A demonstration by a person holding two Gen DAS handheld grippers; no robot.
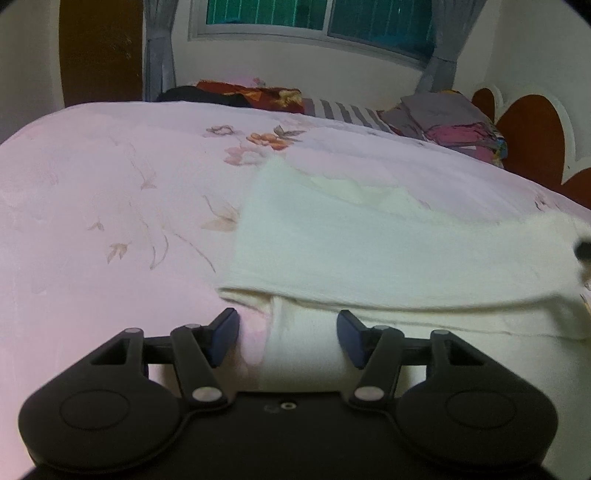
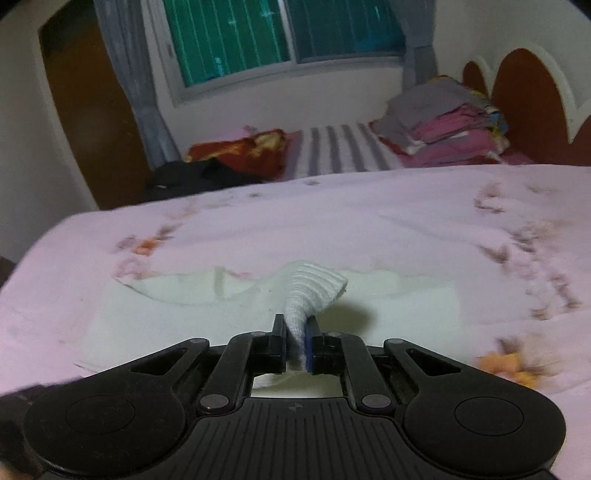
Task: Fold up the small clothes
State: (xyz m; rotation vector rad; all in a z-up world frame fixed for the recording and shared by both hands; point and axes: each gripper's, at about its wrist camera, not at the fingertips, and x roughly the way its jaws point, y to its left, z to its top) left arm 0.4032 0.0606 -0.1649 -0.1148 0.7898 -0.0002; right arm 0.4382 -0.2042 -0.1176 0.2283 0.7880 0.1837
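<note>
A small white garment [image 1: 369,251] lies on the pink floral bedsheet [image 1: 110,192]. My left gripper [image 1: 288,332] is open, low over the sheet, with the garment's near folded edge between its blue pads [image 1: 225,328]. My right gripper [image 2: 298,345] is shut on a ribbed white edge of the garment [image 2: 314,288] and holds it lifted above the rest of the cloth [image 2: 166,317], which lies flat on the sheet. The right gripper's tip shows blurred at the right edge of the left wrist view [image 1: 583,249].
A stack of folded clothes [image 2: 443,122] sits at the far right by the red headboard [image 2: 528,99]. A red patterned cloth [image 2: 240,151] and a dark item [image 2: 192,173] lie at the far side, under the window [image 2: 277,33]. A striped sheet [image 2: 340,147] lies beyond.
</note>
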